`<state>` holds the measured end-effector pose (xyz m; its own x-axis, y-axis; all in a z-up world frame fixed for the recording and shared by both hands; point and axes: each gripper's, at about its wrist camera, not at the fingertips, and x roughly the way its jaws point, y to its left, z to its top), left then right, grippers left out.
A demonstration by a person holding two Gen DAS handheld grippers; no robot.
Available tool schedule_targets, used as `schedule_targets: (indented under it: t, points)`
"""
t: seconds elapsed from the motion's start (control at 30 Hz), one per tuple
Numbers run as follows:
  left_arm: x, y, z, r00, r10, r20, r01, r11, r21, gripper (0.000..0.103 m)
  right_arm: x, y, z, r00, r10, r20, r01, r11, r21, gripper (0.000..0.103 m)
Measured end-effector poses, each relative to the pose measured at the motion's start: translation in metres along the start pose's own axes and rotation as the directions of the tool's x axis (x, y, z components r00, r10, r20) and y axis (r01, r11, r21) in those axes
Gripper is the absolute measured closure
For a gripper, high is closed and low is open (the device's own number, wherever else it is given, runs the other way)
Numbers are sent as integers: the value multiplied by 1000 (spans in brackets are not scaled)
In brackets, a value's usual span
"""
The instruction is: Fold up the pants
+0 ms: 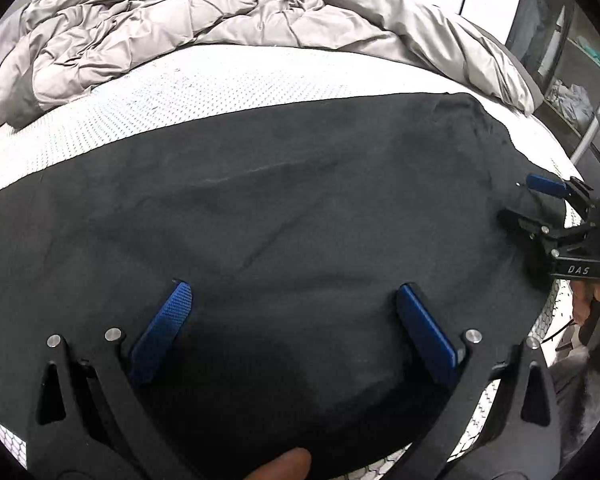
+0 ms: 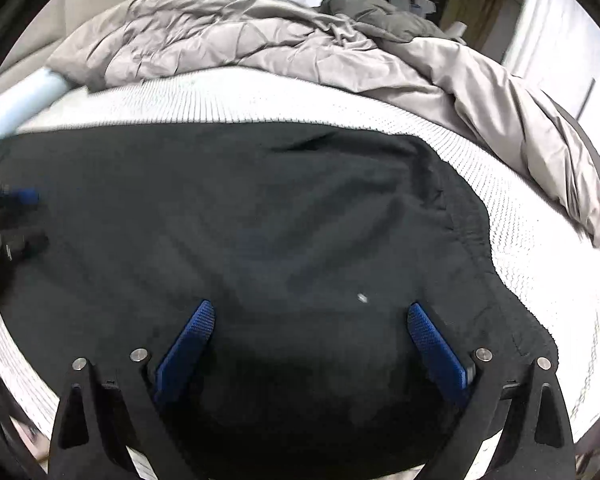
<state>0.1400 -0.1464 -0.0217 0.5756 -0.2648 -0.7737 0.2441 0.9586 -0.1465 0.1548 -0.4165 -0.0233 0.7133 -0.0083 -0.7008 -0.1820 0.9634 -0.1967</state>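
Item 1. Pants (image 1: 284,208): dark, almost black cloth, spread flat across the near part of a bed. Shallow creases are seen over the surface. In the right wrist view a gathered band is seen along the cloth's right edge (image 2: 472,236), and a small pale speck lies on the cloth near the right claw.

Item 2. Mattress (image 1: 220,92): white, with a dotted knit cover. It is left bare in a strip behind the pants and along their right edge.

Item 3. Comforter (image 1: 172,24): grey-beige, quilted, bunched in a heap at the far side of the mattress, well apart from the pants. A darker grey piece of bedding (image 2: 384,12) is seen on the heap.

Item 4. Left claw (image 1: 296,312): held over the near part of the pants, pointed down at them. Its blue pads (image 1: 168,324) are spread wide; nothing is gripped. A fingertip is seen at the bottom edge of the left wrist view.

Item 5. Right claw (image 2: 312,328): held over the pants near their right end, blue pads (image 2: 432,344) set wide apart, nothing clamped. In the left wrist view it is seen at the right edge (image 1: 528,200), low over the cloth; contact cannot be told.

Item 6. Shelving (image 1: 572,92): dark, beyond the bed at right.
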Motion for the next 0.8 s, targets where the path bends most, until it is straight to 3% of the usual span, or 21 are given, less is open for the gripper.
schedule_targets:
  t: [0.17, 0.33, 0.43, 0.67, 0.8]
  points:
    - [-14, -2, 1, 1000, -12, 24, 11, 1000, 9, 1, -3, 43, 19, 996, 82, 41, -81, 996, -33, 4]
    - [-24, 5, -1, 999, -16, 36, 16, 1000, 9, 1, 8, 69, 12, 994, 110, -23, -112, 987, -113, 4]
    - [-26, 11, -4, 1000, -6, 30, 6, 1000, 3, 1, 12, 59, 2, 993, 111, -47, -115, 987, -107, 4]
    - [-22, 16, -9, 1000, 13, 19, -13, 1000, -4, 1, -1, -3, -12, 998, 31, -48, -25, 992, 126, 4]
    - [-16, 11, -7, 1000, 16, 13, -17, 1000, 13, 1, -6, 0, -13, 998, 48, -28, -44, 991, 129, 4]
